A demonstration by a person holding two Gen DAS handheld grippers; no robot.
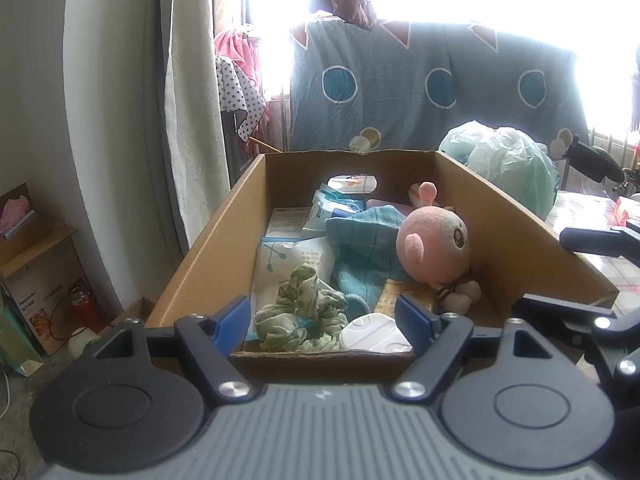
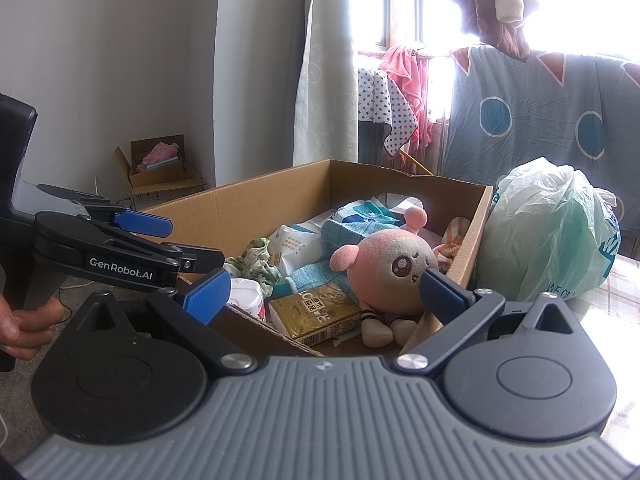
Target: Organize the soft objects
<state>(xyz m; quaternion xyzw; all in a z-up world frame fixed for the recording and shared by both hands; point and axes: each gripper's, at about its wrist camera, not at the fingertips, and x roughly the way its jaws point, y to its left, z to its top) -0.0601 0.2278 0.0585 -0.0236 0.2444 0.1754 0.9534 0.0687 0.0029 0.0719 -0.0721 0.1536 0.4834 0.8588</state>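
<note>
An open cardboard box holds a pink plush doll, a blue towel, a green patterned cloth, tissue packs, a gold packet and a white lidded case. My left gripper is open and empty at the box's near edge, above the green cloth. My right gripper is open and empty, with the doll and gold packet between its fingers in view. The left gripper also shows in the right wrist view.
A stuffed green plastic bag stands right of the box on a patterned tabletop. Smaller cardboard boxes sit on the floor at left. A blue dotted quilt hangs behind by the window.
</note>
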